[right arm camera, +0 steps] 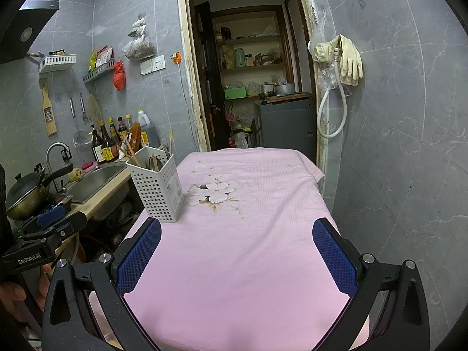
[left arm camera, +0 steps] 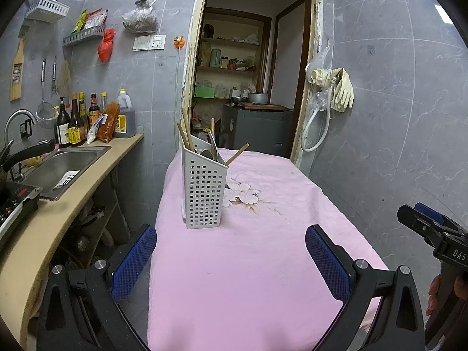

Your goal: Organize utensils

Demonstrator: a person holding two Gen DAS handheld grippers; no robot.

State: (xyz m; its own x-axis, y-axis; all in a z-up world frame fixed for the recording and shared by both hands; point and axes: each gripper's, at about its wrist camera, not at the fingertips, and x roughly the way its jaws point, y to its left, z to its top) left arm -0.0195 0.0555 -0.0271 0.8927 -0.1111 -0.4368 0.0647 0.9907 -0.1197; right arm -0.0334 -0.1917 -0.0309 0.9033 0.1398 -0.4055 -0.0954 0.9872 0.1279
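Chopsticks (left arm camera: 185, 134) and spoon (left arm camera: 213, 146) upright in perforated white holder (left arm camera: 204, 193); both grippers' jaws wide apart, empty.

Your left gripper (left arm camera: 231, 260): matte black frame, two curved finger arms, each faced with a blue pad (left arm camera: 133, 263) in a fine diamond-mesh texture. Round silver screw heads (left arm camera: 57, 269) sit at the finger pivots, and teardrop cutouts pierce the outer arms. Your right gripper (right arm camera: 237, 259) is the same build: black arms, blue mesh pads (right arm camera: 335, 259), silver screws (right arm camera: 368, 259). Seen from its side in the left wrist view, its body carries white lettering "DAS" (left arm camera: 458, 254) and a blue part on top. In the right wrist view, the left unit's black body reads "GenRobot.AI" (right arm camera: 29, 259), with a blue block above it.
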